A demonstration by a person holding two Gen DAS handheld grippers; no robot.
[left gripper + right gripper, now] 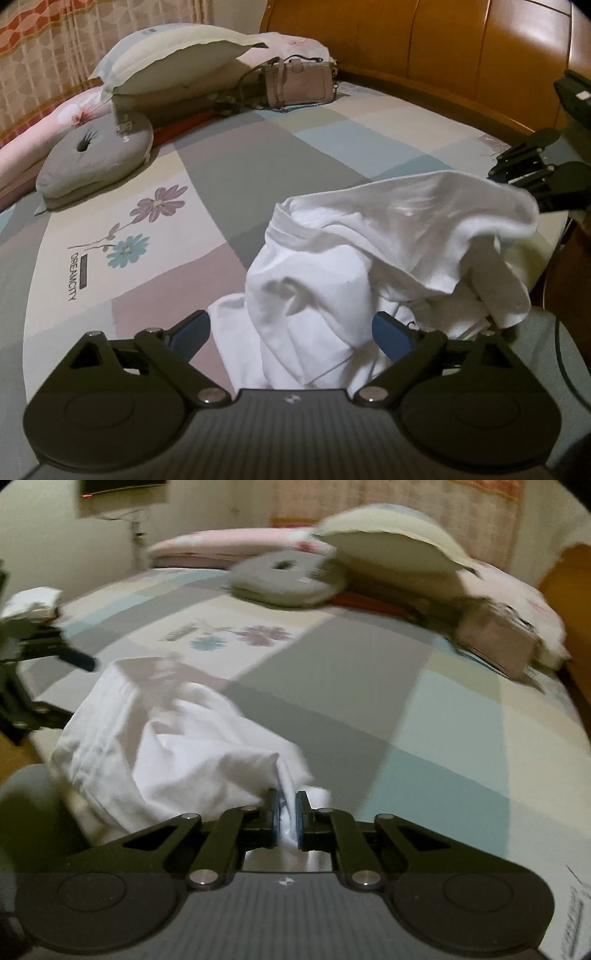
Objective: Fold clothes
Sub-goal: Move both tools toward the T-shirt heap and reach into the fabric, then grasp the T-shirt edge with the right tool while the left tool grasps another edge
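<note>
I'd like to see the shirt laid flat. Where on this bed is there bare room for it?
The widest free patch is the patchwork bedspread between the white garment and the far end, and the flower print's side. It is crowded at the far end: gray cushion, big pillow and handbag. The right gripper pinches the garment; the left gripper stands open around it.

Garment [332,273] on bed [229,155]; pillows [173,62], handbag [299,83] behind.
</note>
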